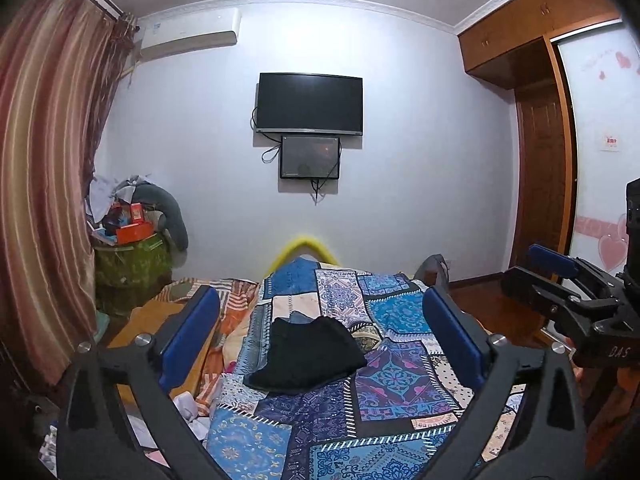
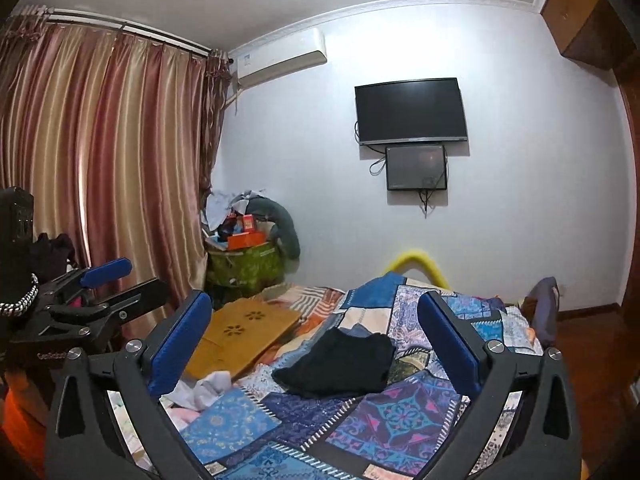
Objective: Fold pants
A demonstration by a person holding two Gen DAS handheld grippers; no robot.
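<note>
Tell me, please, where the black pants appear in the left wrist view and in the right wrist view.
Left wrist view: the black pants lie low and central on the patchwork bedspread, between the open fingers.
Right wrist view: the black pants lie slightly right of centre, also between the fingers.
Shared landmark: the wall-mounted TV above the bed.

Black pants (image 2: 338, 362) bunched on quilt (image 2: 400, 412), R gripper (image 2: 316, 344) wide, empty.

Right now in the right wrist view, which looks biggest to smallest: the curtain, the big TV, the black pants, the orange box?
1. Curtain
2. Big TV and black pants: look alike; the pants are nearer, so unsure
3. Orange box
</note>
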